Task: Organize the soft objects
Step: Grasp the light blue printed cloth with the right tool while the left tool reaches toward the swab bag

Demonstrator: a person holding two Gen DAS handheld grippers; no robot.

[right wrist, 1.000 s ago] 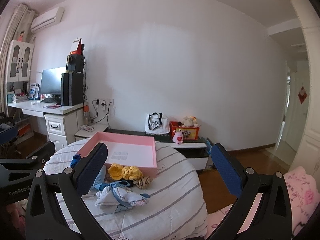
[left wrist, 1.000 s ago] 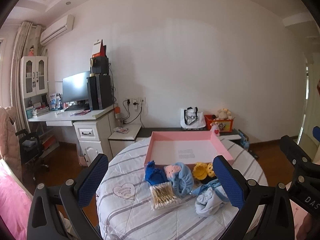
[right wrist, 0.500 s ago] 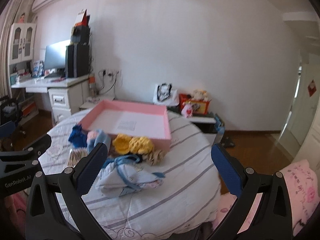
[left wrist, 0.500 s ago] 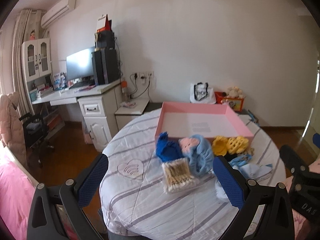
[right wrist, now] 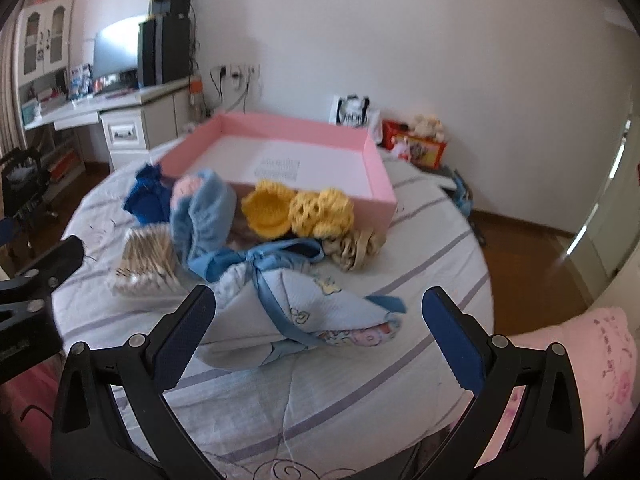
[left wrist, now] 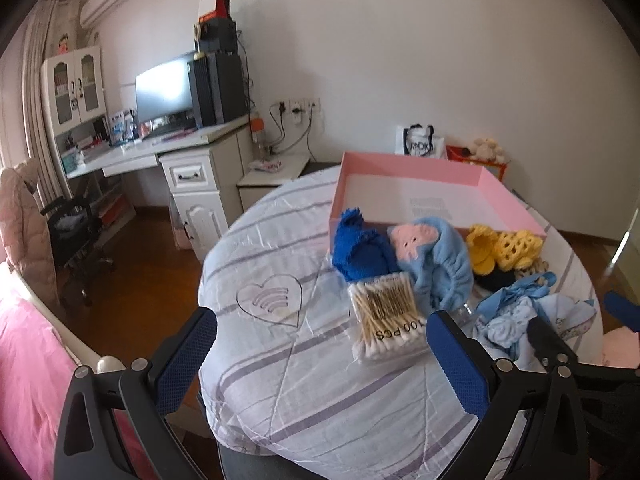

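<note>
the left gripper [left wrist: 320, 354] hovers over the near left part of the round table [left wrist: 280, 392], which wears a white cloth with grey stripes; its jaws are spread wide and hold nothing, and it looks forward and a little down across the tabletop. just ahead of it on the cloth lies a printed heart outline [left wrist: 269, 300]. right of that sits a clear pack of cotton swabs [left wrist: 386, 320], its far end touching a dark blue knitted piece [left wrist: 358, 250]. beside the blue piece, a light blue cap with a pink patch [left wrist: 434, 258] leans against the pink tray [left wrist: 416, 168], whose white inside is bare. further right, yellow crocheted pieces [right wrist: 302, 210] rest against the tray's near wall, with a beige crocheted piece [right wrist: 354, 246] just beside them. in front of these lies a pale blue baby garment with a blue ribbon bow [right wrist: 304, 300], crumpled on the cloth. the right gripper [right wrist: 318, 334] hangs right over this garment, tilted down toward it, jaws parted wide on either side and not touching it. in the left wrist view the right gripper's black frame shows at the right edge, near the garment. at far right a pink floral quilt [right wrist: 580, 360] lies below the table's edge.
</note>
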